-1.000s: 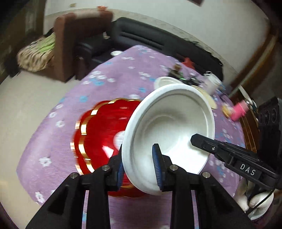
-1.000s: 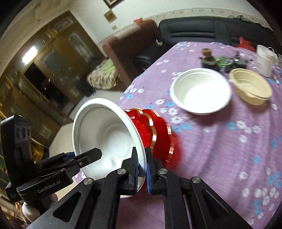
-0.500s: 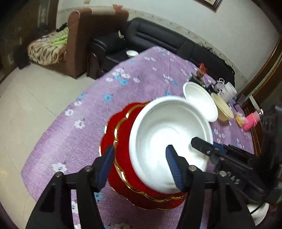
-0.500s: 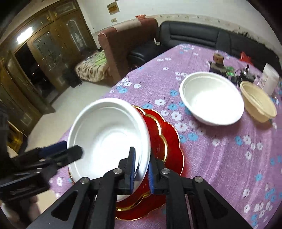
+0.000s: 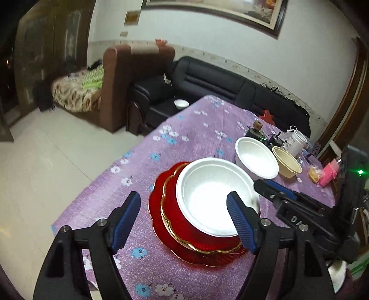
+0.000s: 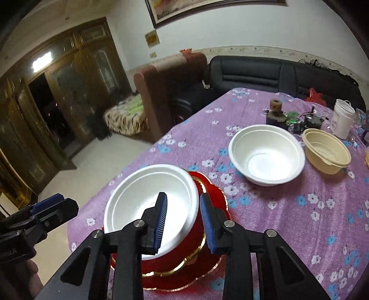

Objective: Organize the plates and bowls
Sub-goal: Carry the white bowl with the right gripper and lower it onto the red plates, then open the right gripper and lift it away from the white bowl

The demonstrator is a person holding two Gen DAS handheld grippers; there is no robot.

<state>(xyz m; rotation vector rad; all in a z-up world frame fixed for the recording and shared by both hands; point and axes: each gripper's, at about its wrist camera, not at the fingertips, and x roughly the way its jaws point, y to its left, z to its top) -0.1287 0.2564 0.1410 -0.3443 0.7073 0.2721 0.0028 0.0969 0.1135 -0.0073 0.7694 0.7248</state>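
White bowl (image 6: 151,203) sits on the red plates (image 5: 184,233), both our grippers spread open.

Our right gripper (image 6: 183,221) straddles its near-right rim without pinching; our left gripper (image 5: 184,220) hangs wide, farther back. The second white bowl (image 6: 267,154) lies far right, nearer our right. Only "DA" reads on the right tool.

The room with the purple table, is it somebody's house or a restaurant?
Most likely the living room of a house. A black sofa and a brown armchair stand beside the table, a framed picture hangs on the wall, and a tall wooden cabinet fills one side.
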